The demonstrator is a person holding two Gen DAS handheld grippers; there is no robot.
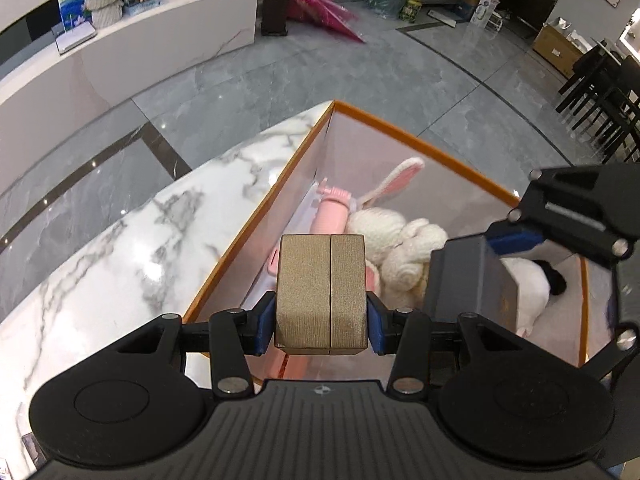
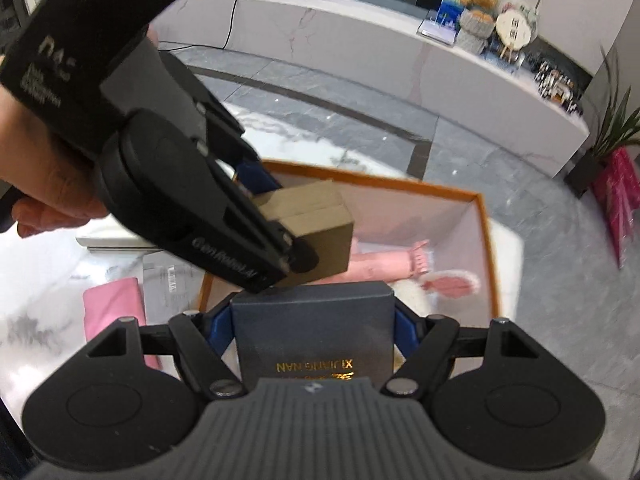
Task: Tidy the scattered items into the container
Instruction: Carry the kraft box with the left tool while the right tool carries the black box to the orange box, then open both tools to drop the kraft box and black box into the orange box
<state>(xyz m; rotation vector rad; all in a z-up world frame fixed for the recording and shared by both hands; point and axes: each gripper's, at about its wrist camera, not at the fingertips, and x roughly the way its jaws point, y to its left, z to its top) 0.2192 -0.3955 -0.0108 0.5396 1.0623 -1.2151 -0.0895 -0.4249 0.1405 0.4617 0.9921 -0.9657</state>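
My left gripper (image 1: 321, 312) is shut on a tan-gold box (image 1: 322, 292), held over the near left side of the orange-rimmed container (image 1: 256, 216). Beside it my right gripper (image 2: 314, 320) is shut on a dark blue box (image 2: 314, 332) with gold lettering, also above the container (image 2: 490, 248). Each view shows the other gripper's load: the dark box (image 1: 468, 280) to the right, the tan box (image 2: 316, 236) to the upper left. Inside the container lie a pink bottle (image 1: 330, 216) and a white plush rabbit (image 1: 400, 248) with pink ears.
The container stands on a white marble table (image 1: 120, 248) near its edge, grey tiled floor beyond. On the table to the left of the container lie a pink cloth (image 2: 114, 312) and a grey packet (image 2: 170, 292). A hand (image 2: 36, 184) holds the left gripper.
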